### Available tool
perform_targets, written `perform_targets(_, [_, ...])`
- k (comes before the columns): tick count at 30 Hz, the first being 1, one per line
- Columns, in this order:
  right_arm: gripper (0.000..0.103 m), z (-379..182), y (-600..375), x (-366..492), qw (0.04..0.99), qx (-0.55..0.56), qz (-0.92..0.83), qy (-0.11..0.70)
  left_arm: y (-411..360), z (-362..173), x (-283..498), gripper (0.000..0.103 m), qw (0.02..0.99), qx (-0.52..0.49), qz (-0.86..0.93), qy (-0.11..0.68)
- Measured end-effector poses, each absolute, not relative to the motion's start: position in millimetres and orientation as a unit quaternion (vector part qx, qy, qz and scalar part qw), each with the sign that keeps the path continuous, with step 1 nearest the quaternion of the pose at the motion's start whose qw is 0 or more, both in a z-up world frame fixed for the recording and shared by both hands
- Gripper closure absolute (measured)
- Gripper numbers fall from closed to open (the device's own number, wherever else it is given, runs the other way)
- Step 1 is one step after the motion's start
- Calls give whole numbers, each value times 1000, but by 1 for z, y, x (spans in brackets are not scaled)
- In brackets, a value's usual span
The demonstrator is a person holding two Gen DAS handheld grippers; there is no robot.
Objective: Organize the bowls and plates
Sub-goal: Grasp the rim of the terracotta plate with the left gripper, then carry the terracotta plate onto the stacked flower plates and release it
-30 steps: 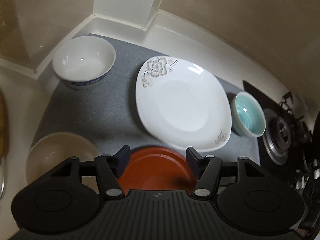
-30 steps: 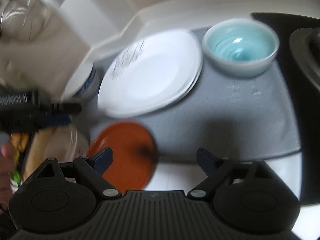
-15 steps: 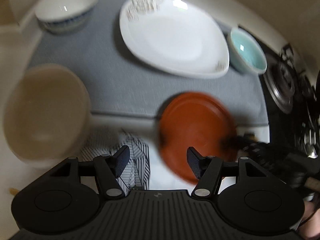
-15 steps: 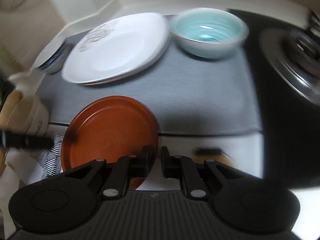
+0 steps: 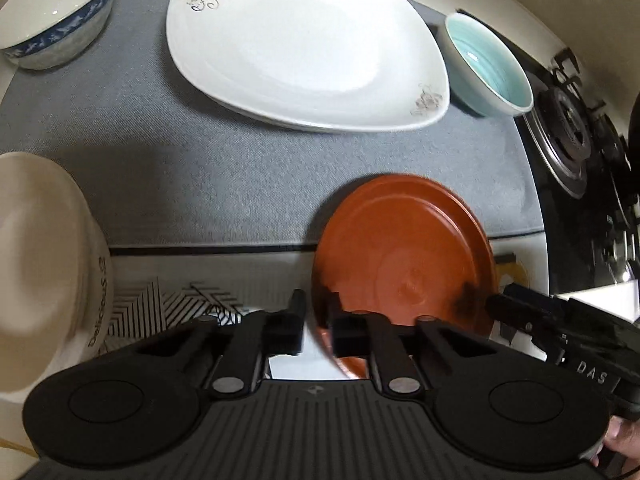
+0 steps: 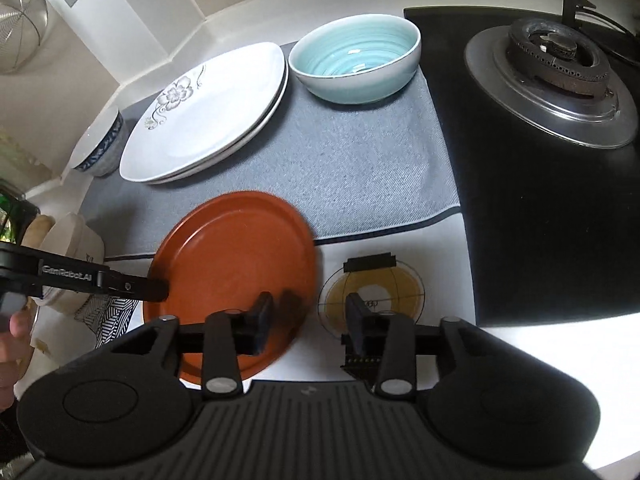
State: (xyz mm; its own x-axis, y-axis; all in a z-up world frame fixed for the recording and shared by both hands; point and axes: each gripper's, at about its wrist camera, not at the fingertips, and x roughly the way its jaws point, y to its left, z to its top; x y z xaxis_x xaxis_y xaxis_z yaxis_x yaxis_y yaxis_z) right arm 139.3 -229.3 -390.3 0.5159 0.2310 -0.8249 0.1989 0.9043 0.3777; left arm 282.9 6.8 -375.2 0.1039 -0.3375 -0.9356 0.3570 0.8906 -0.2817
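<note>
A red-brown plate lies half on the grey mat, half on the white counter; it also shows in the right wrist view. My left gripper is shut on the plate's near-left rim. My right gripper is open at the plate's right edge, holding nothing. White flowered plates are stacked at the back of the mat, a teal bowl to their right, a blue-patterned white bowl to their left. A cream bowl stands at the near left.
A black gas hob with a burner lies to the right of the mat. A round yellow print marks the counter under my right gripper. A patterned cloth lies beside the cream bowl. The wall corner is behind the plates.
My left gripper has closed on the red-brown plate's rim. My right gripper, shut on the plate half a second ago, has opened and let go.
</note>
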Motion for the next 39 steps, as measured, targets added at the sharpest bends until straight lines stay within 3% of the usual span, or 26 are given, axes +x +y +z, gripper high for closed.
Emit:
perform_targets(8, [60, -399, -232, 145, 847, 215, 49, 484, -4, -373, 275, 95, 748, 7, -194, 634])
perform_targets(11, [85, -397, -229, 144, 843, 206, 70, 491, -7, -368, 271, 95, 740, 14, -167, 651])
perform_targets(14, [88, -386, -228, 138, 854, 167, 88, 485, -19, -350, 262, 95, 749, 37, -153, 643])
perform_targets(21, [88, -376, -264, 120, 844, 240, 112, 466, -39, -312, 241, 95, 769, 43, -133, 624])
perform_targets(32, [88, -366, -293, 101, 848, 268, 135, 438, -69, -272, 215, 95, 795, 62, -134, 588])
perform_targets(39, [88, -352, -307, 111, 856, 276, 124, 419, -61, -260, 221, 95, 799, -4, -145, 583])
